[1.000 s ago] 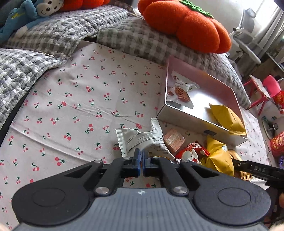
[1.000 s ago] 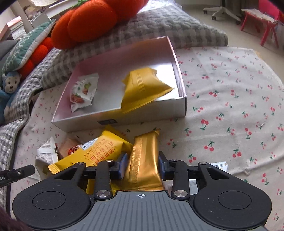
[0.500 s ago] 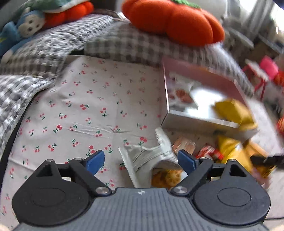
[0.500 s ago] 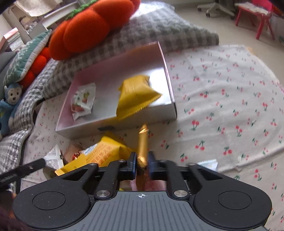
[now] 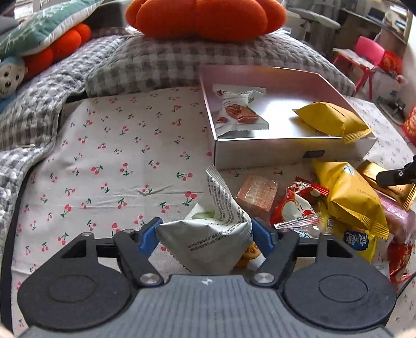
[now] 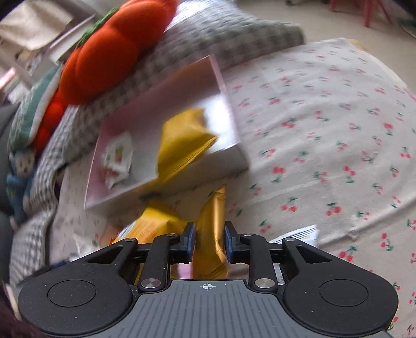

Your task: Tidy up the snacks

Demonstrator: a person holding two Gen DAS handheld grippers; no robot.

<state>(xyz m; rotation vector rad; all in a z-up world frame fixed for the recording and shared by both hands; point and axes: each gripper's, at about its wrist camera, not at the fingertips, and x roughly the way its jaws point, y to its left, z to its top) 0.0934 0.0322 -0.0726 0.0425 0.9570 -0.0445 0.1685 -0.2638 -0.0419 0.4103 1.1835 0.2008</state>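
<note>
I see a matt cotton-like cherry-print cloth (image 5: 117,156), a smooth box (image 5: 286,153) with satin silvery sheen, crinkled matt white wrapper (image 5: 208,234), glossy gold foil bar (image 6: 212,228), fuzzy orange cushion (image 5: 205,18), and a quilted checked blanket (image 5: 161,62)

Left tool (image 5: 205,235): pitched steeply downward, jaws have just been closing, both blue pads (image 5: 261,235) now against the sides of a crumpled white printed snack packet (image 5: 208,234).

Right tool (image 6: 208,240): pitched steeply downward, jaws narrow, having just parted slightly, pads flanking a gold foil snack bar (image 6: 212,231).
</note>
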